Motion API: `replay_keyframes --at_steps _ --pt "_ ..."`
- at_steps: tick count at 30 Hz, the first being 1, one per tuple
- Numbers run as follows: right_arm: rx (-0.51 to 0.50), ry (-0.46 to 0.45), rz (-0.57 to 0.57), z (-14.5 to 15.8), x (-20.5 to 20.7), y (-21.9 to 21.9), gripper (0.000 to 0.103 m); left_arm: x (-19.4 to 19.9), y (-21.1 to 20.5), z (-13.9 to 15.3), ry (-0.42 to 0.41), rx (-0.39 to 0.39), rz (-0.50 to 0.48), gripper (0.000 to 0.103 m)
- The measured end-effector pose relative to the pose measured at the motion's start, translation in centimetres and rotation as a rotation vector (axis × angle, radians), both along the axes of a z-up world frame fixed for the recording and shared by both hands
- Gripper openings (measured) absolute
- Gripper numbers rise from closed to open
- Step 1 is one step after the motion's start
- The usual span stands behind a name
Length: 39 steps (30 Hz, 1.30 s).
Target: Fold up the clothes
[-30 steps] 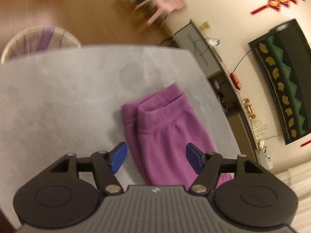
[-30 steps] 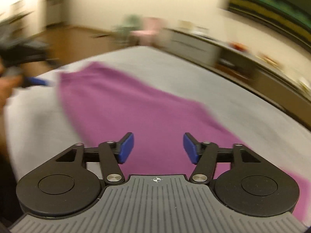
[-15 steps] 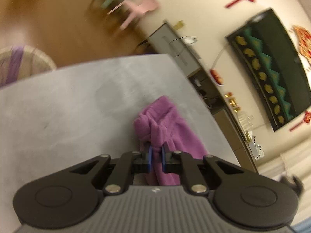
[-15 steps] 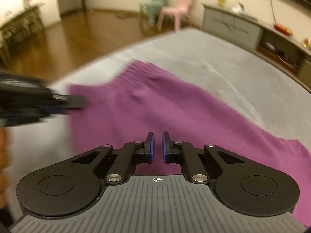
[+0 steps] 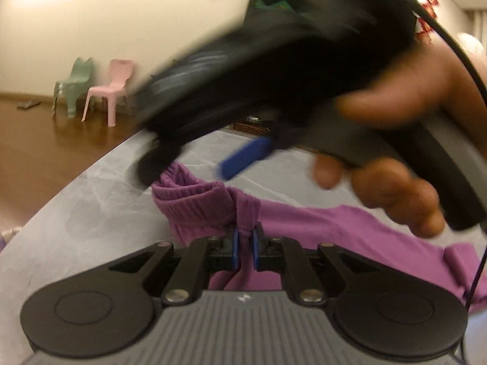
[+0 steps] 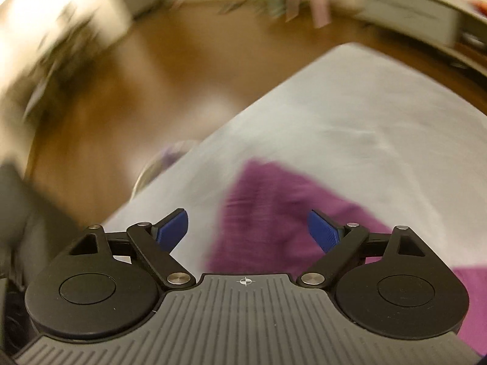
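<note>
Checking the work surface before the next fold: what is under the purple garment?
The purple garment lies on a gray tabletop, which shows bare around it. The left gripper pinches a bunched fold. Whatever lies directly beneath the cloth is covered.

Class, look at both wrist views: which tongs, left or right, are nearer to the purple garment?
Left. The left tongs are shut on the purple garment, pinching a bunched fold. The right tongs hang open above it, not touching.

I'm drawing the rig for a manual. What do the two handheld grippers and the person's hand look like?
Both the left gripper and right gripper have black linkage arms, round black discs, silver pivot pins, blue jaws and a ribbed grey base with a small crosshair mark. The bare right hand grips a black handle trailing a thin black cable.
</note>
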State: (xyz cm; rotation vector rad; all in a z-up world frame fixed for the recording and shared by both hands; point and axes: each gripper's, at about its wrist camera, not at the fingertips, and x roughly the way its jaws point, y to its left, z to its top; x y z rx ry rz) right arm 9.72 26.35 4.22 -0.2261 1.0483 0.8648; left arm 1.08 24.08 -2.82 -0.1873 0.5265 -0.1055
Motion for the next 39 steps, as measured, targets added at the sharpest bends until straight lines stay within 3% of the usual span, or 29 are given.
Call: replay_keyframes --at_steps 2,3,4,5,8,12,16,19,24,26,28,31,33,36,39 --pt "-0.111 -0.013 0.079 -0.8 -1.0 2.4 0.078 -0.2 -0.5 0.0 0.000 0.008 -0.018 0.009" --pt "-0.157 -0.034 0.090 -1.1 -1.3 3.0 0.068 -0.3 -0.7 0.0 0.001 0.010 -0.024 0.009" --pt "-0.194 -0.064 0.081 -1.5 -1.4 3.0 0.028 -0.4 -0.8 0.0 0.002 0.009 -0.026 0.009" --pt "-0.232 -0.095 0.073 -1.8 -1.5 3.1 0.014 -0.5 -0.8 0.1 -0.001 0.003 -0.031 0.009" --pt "-0.105 -0.152 -0.042 0.2 -2.4 -1.7 0.013 -1.3 -1.0 0.7 -0.032 -0.042 -0.077 0.009" --pt "0.120 -0.121 -0.260 1.4 -4.6 -12.5 0.013 -1.6 -4.6 0.7 -0.032 0.013 -0.191 0.009" --pt "0.281 0.043 -0.481 -3.2 -6.0 -21.2 0.013 -1.3 -8.4 -0.4 0.032 0.095 -0.258 0.009" --pt "0.362 0.132 -0.590 -6.7 -7.0 -24.1 0.013 -1.9 -10.0 -1.4 0.060 0.134 -0.302 0.009" --pt "0.416 0.102 -0.651 -7.1 -9.2 -25.5 0.013 -2.5 -10.1 -2.6 0.073 0.109 -0.369 0.010" --pt "0.457 0.041 -0.646 -5.3 -10.2 -25.7 0.013 -2.0 -8.5 -2.2 0.080 -0.001 -0.408 0.017" --pt "0.466 -0.026 -0.659 -4.0 -11.5 -26.4 0.013 -1.6 -6.8 -1.9 0.078 -0.109 -0.429 0.033" --pt "0.385 -0.056 -0.707 -4.1 -12.6 -28.3 0.013 -1.0 -4.4 -2.0 0.079 -0.251 -0.433 0.038" --pt "0.335 -0.029 -0.736 -5.5 -12.6 -29.3 0.013 -0.2 -3.5 -2.5 0.112 -0.294 -0.401 0.039" --pt "0.314 0.009 -0.753 -7.5 -12.7 -30.1 0.013 1.6 -2.6 -3.3 0.173 -0.270 -0.291 0.042" --pt "0.318 -0.012 -0.761 -7.5 -13.1 -29.9 0.013 2.5 -1.2 -4.0 0.225 -0.269 -0.170 0.042"
